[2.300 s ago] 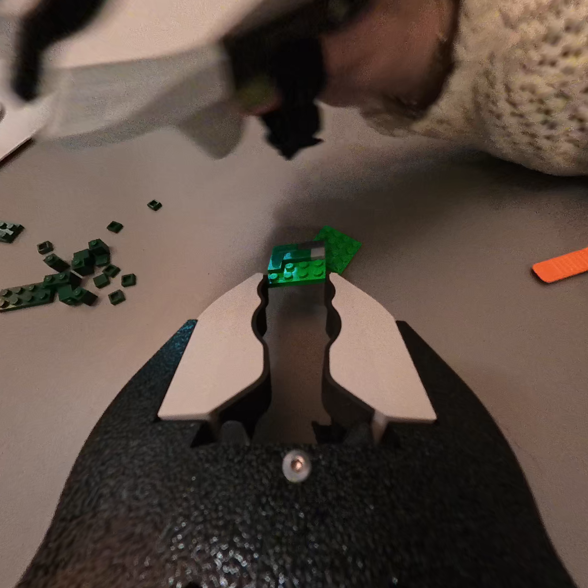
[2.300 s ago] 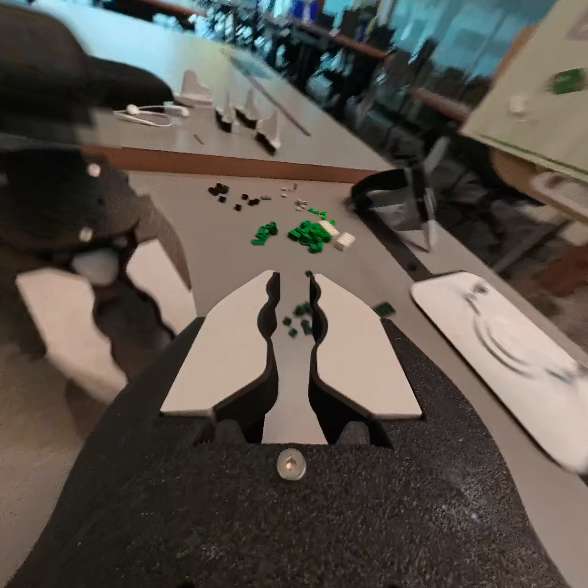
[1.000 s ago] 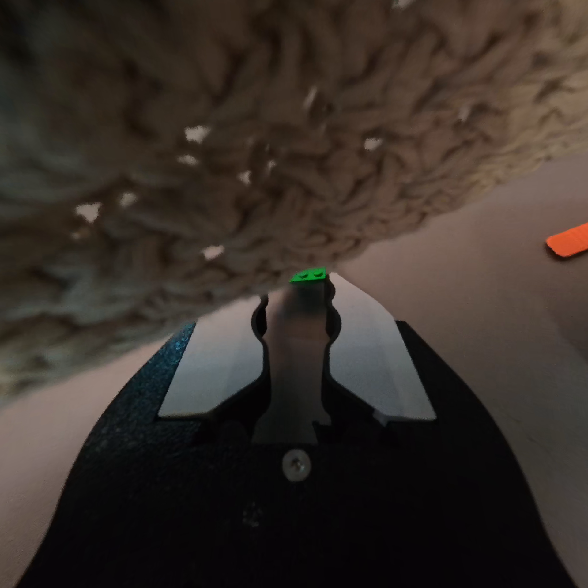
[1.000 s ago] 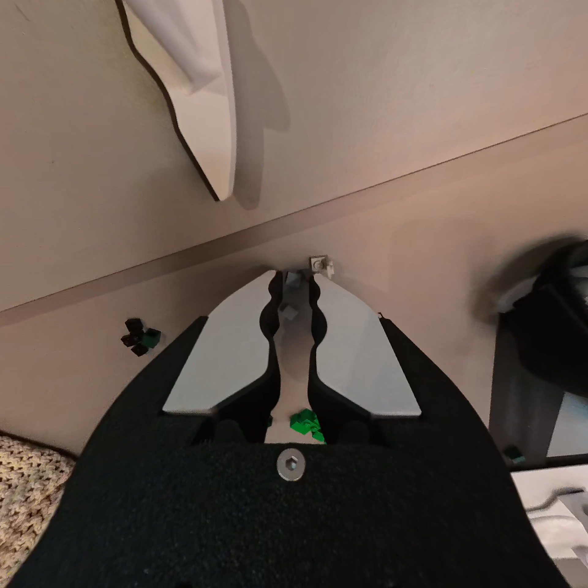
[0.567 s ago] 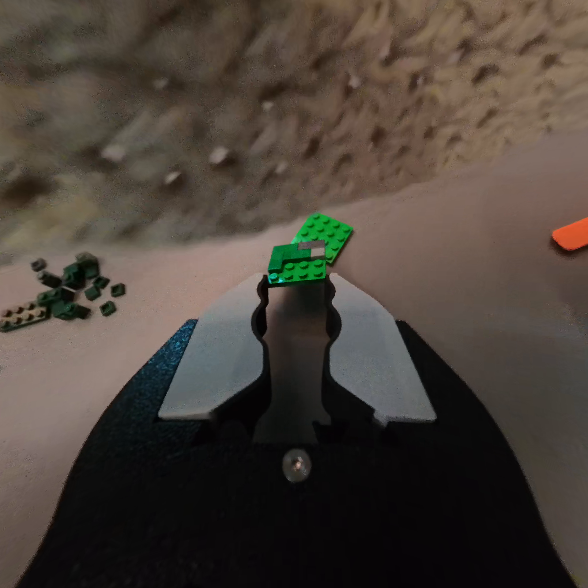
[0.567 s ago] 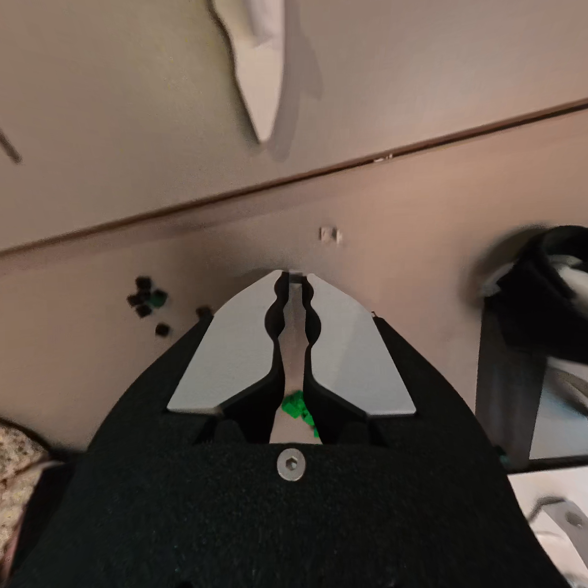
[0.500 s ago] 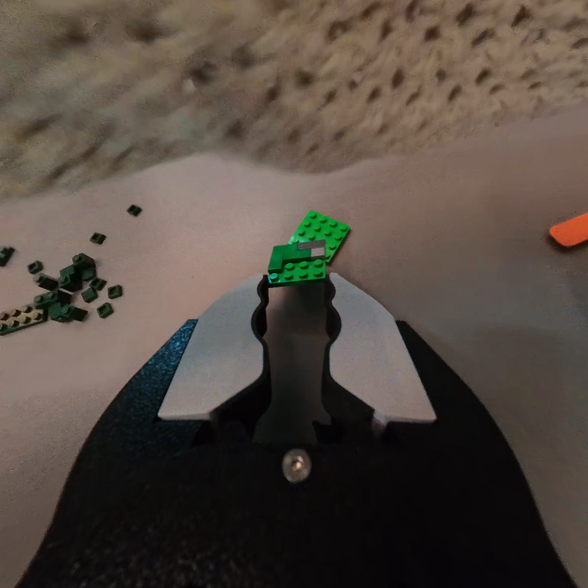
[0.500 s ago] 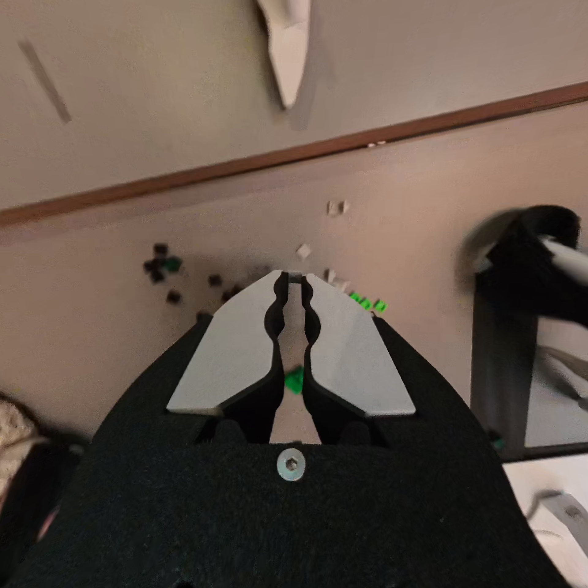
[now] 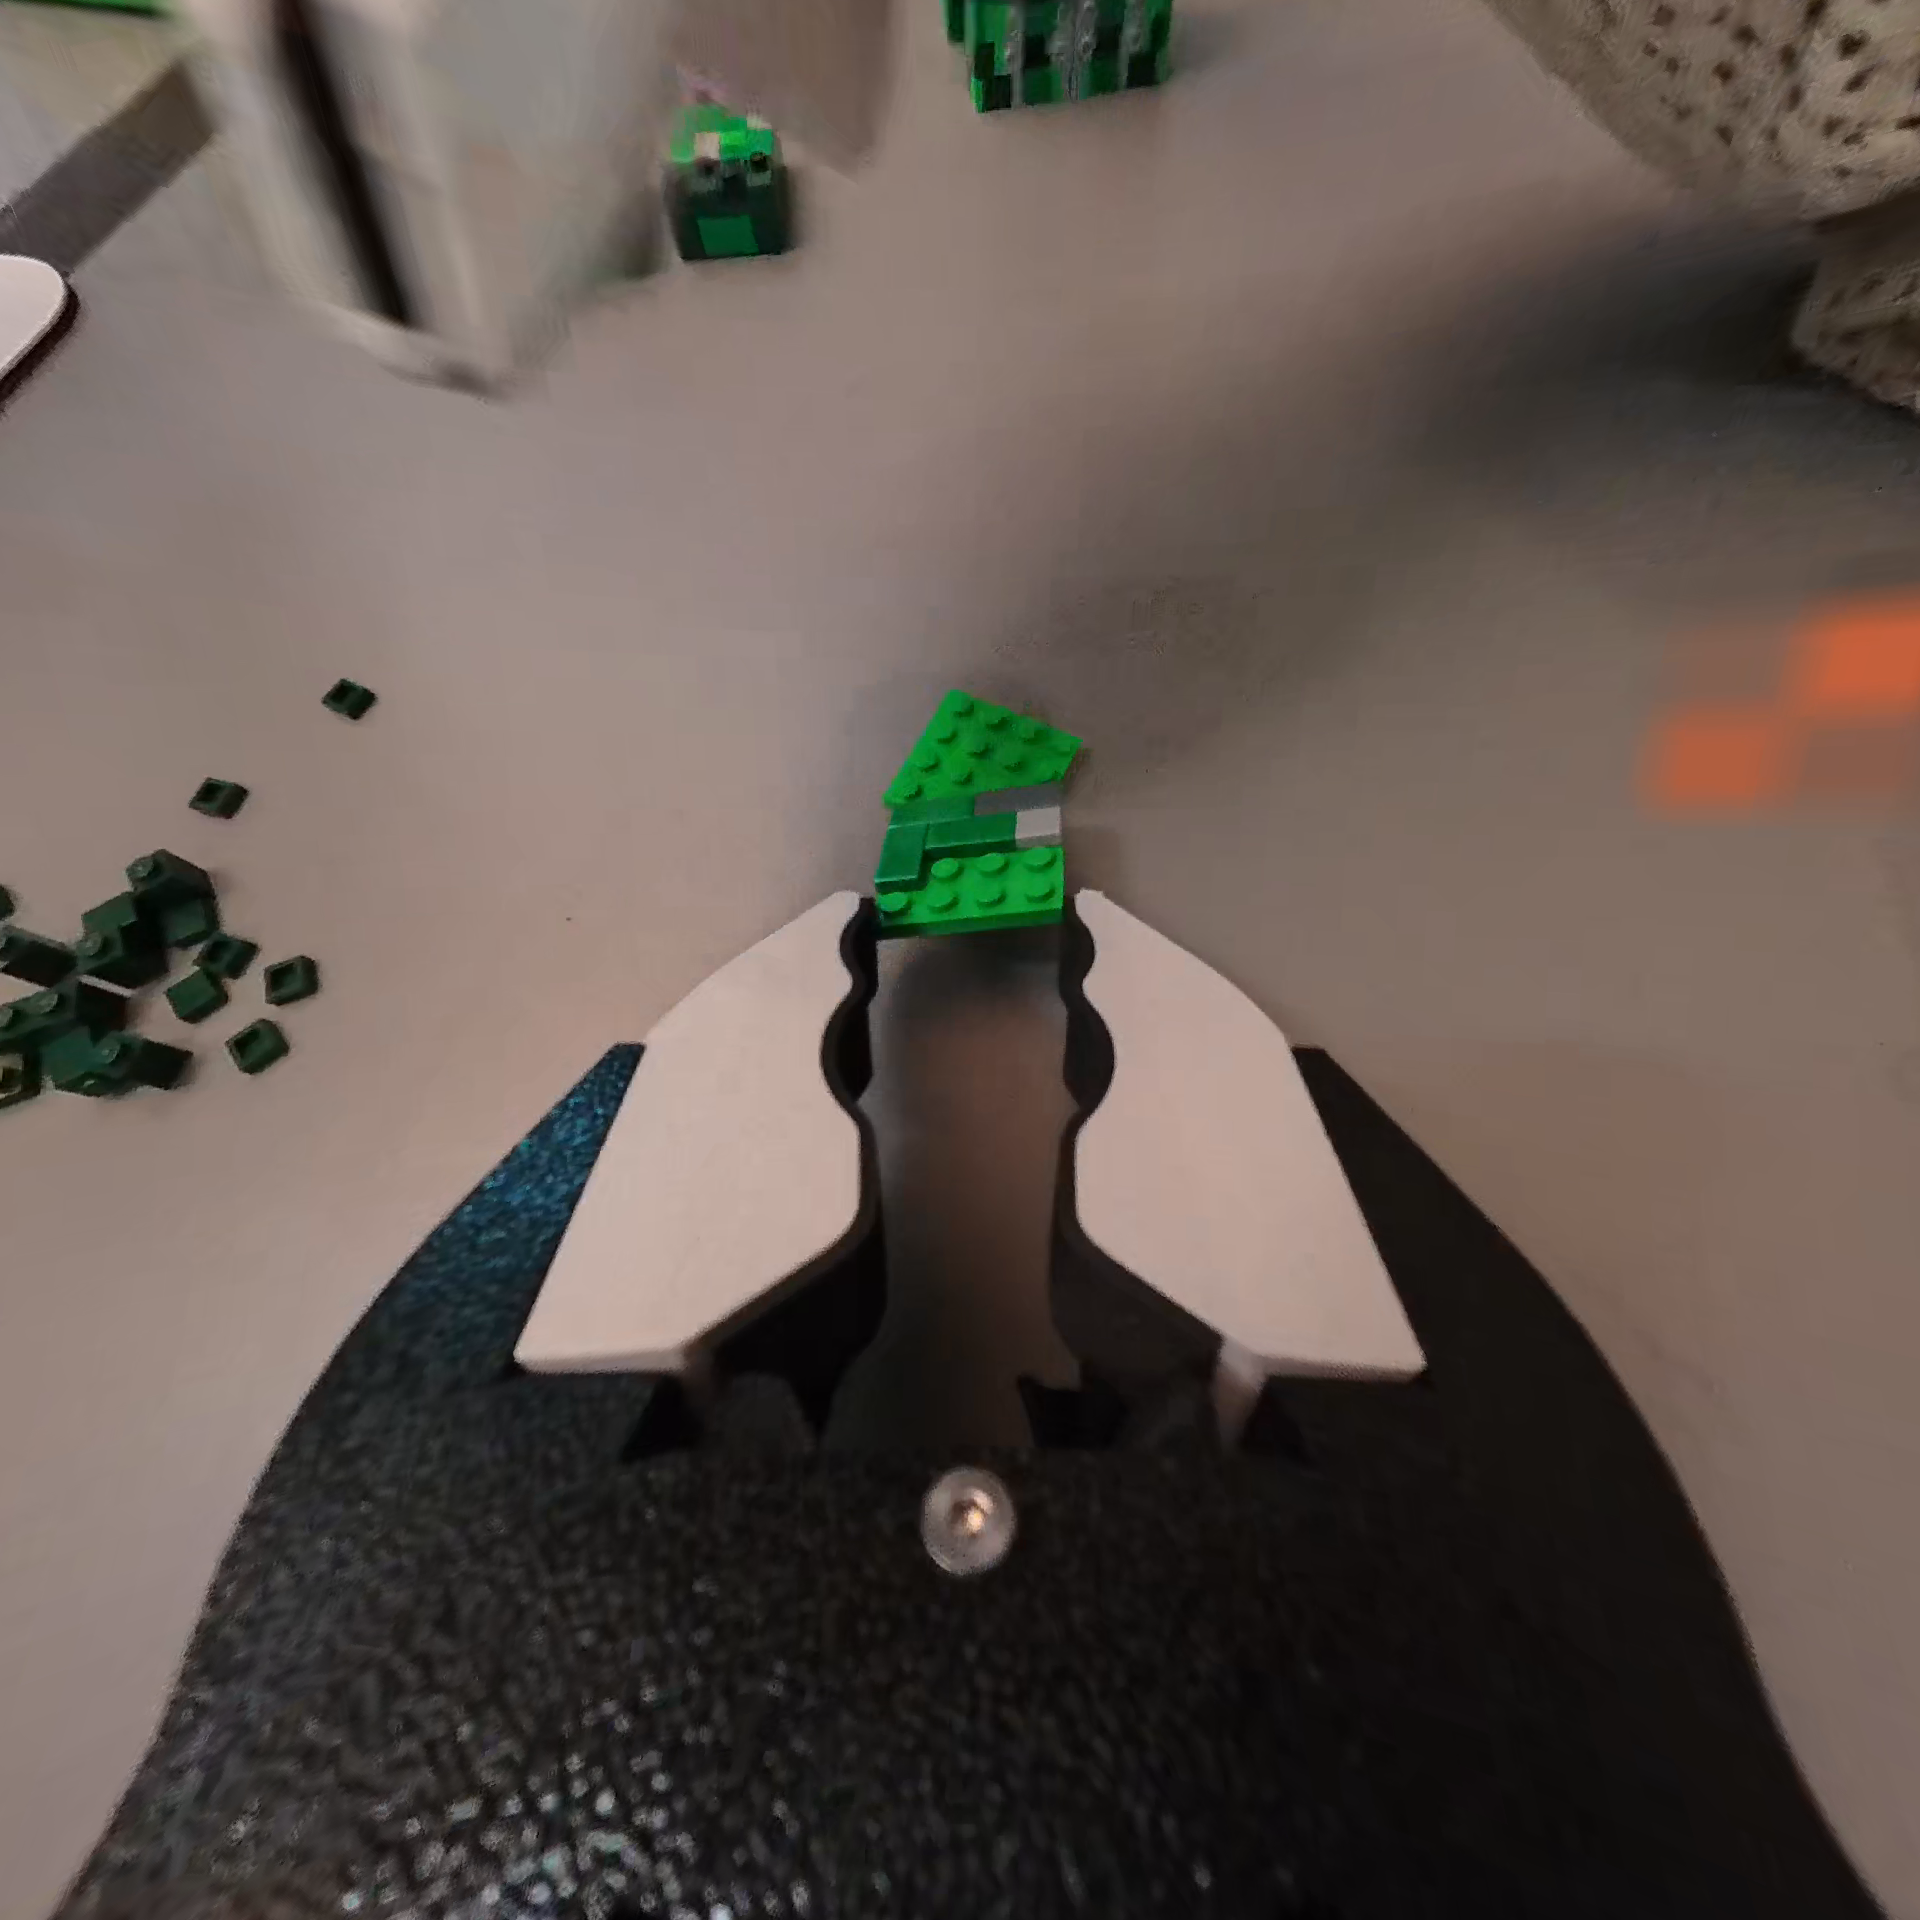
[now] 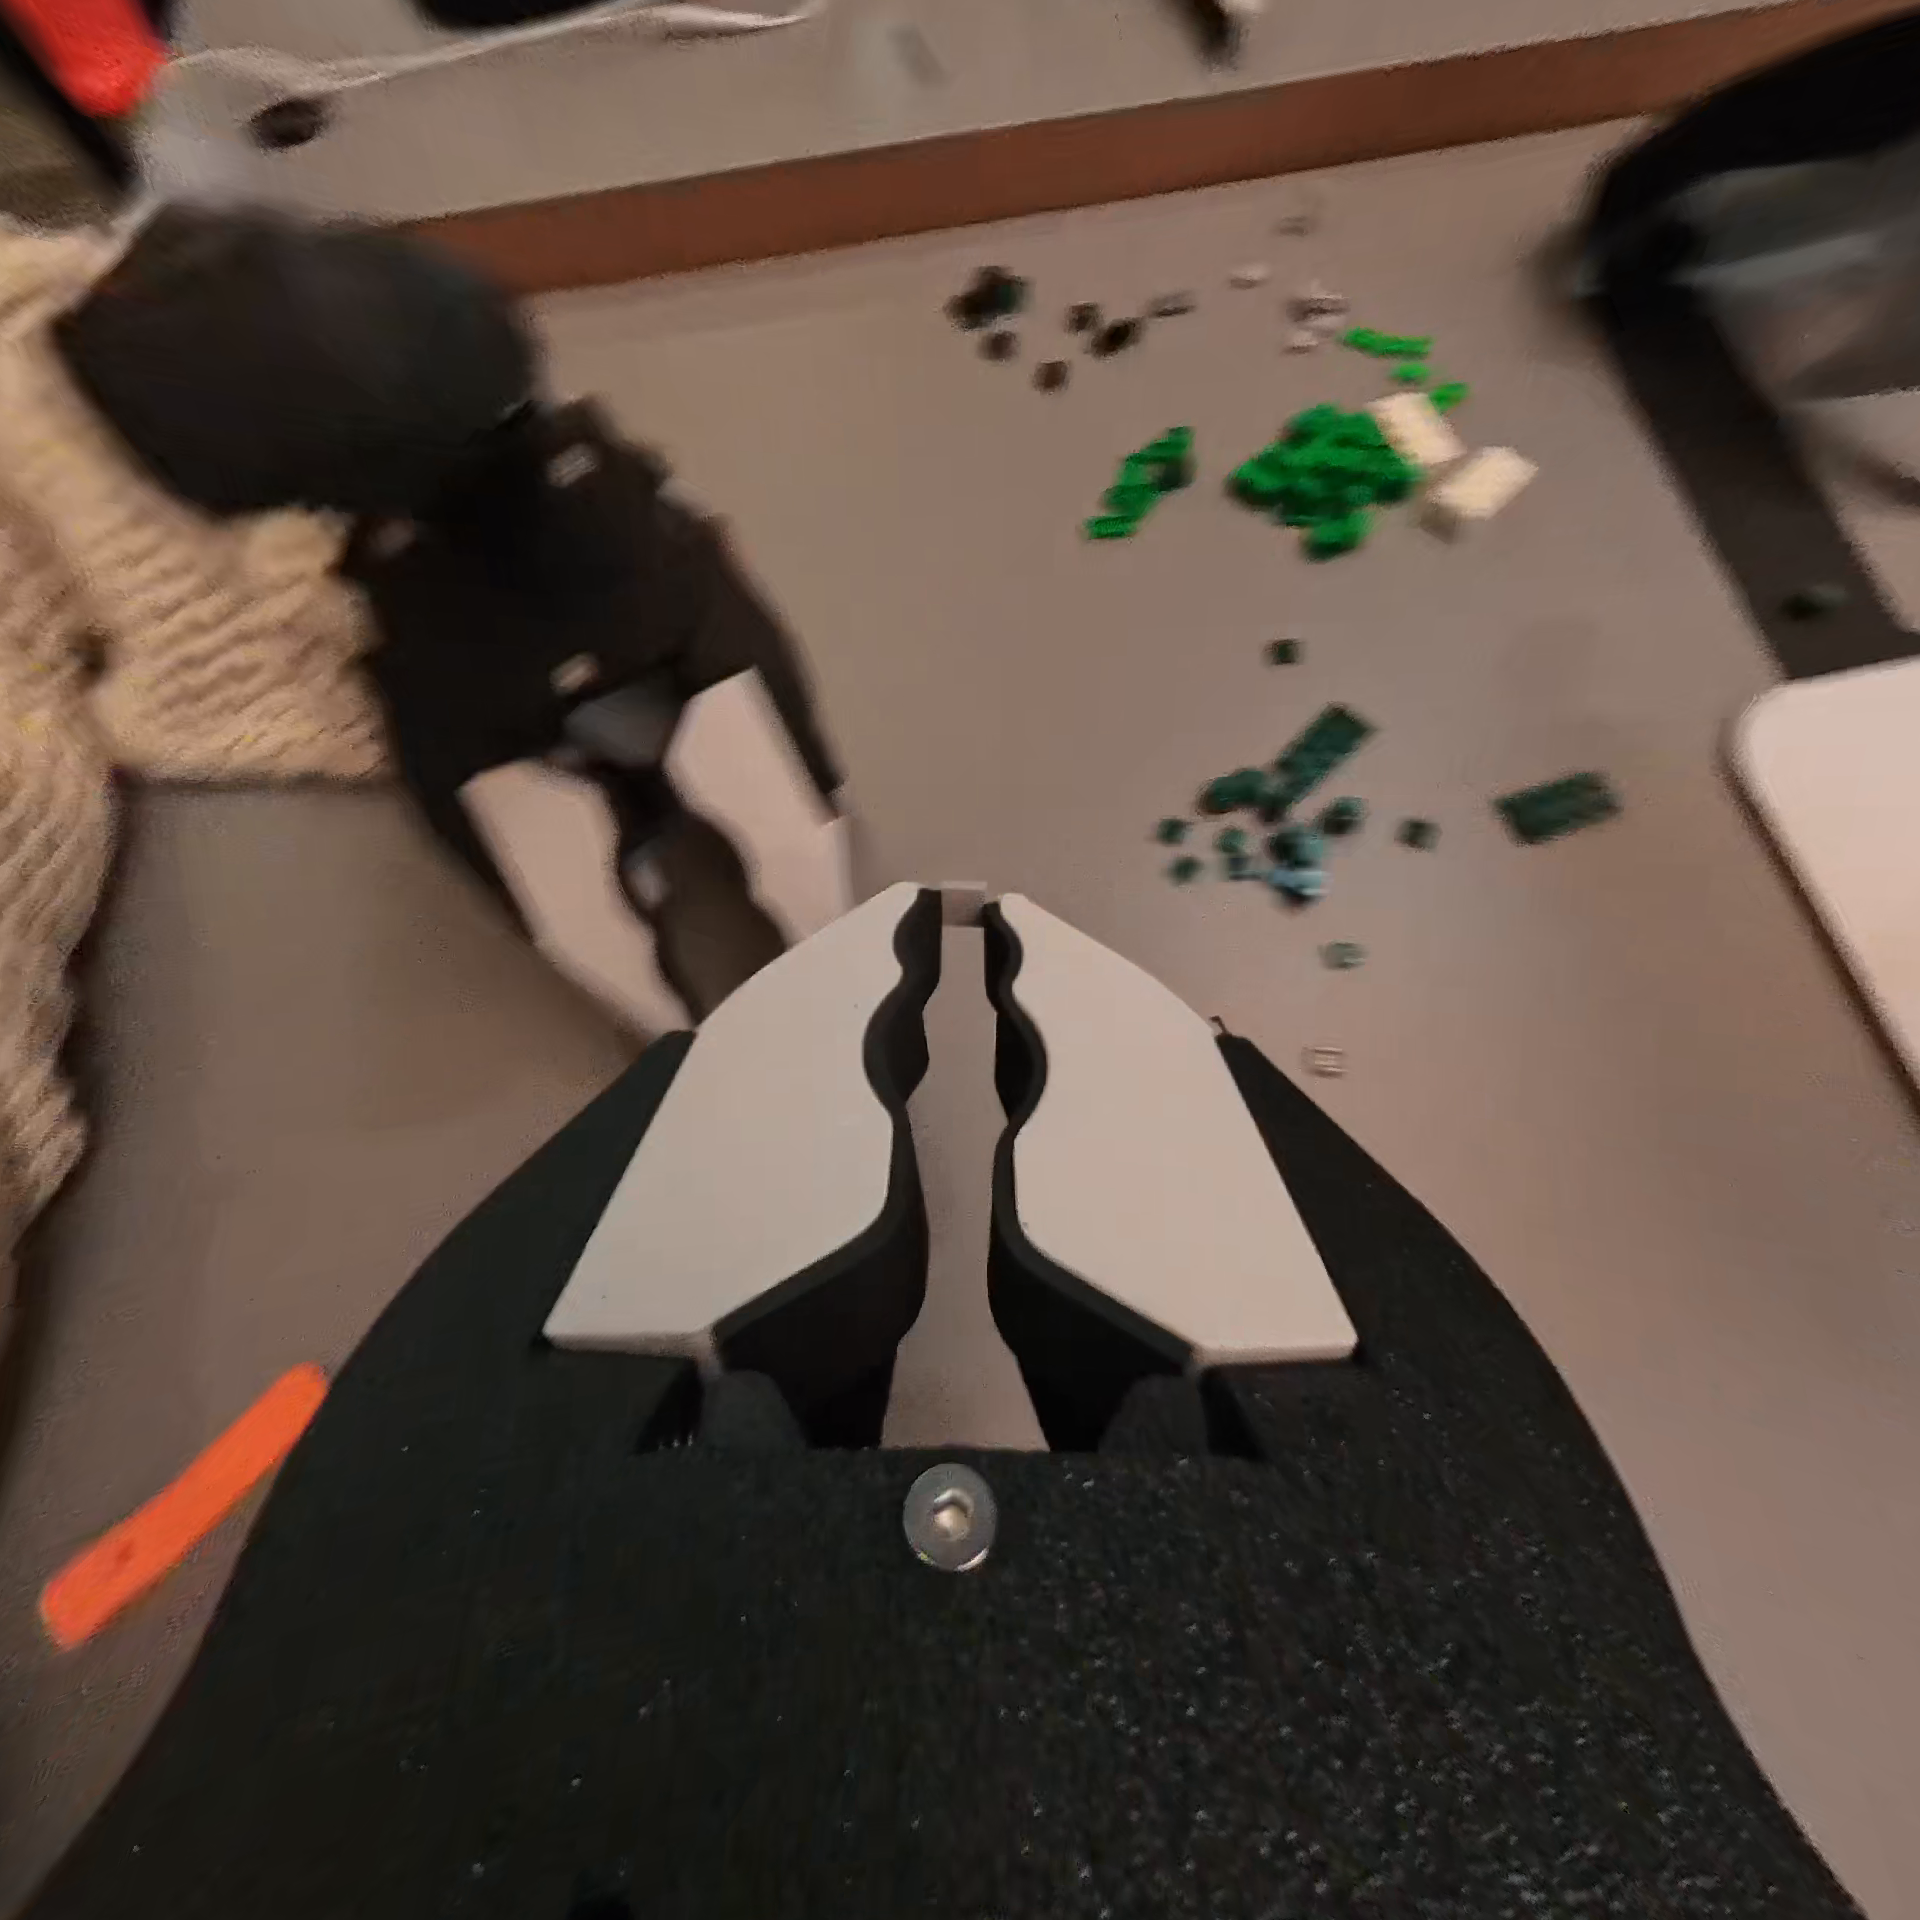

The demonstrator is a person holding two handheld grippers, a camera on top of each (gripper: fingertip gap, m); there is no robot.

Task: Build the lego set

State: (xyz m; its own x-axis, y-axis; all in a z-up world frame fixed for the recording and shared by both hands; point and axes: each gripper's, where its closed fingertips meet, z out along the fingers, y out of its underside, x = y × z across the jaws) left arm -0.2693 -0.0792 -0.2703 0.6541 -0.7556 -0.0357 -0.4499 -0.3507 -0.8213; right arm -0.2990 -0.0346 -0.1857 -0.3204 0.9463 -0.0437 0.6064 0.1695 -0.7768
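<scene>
Left claw point(image 9: 971, 914) gripped the near edge of a bright green plate assembly point(image 9: 977, 831) at frame centre, studs up, the far plate angled off past the tips; probably held so to present an open studded face for the next piece. Right claw point(image 10: 963, 906) was pinched nearly closed on a small grey piece point(image 10: 961, 899) right at its tips, likely meant for that assembly. In the right view the left claw sat left of centre, well apart from the grey piece. Loose dark green pieces point(image 9: 135, 987) lay at left on the desk point(image 9: 623, 582); an orange tool point(image 10: 182, 1507) lay lower left. Views blurred.
</scene>
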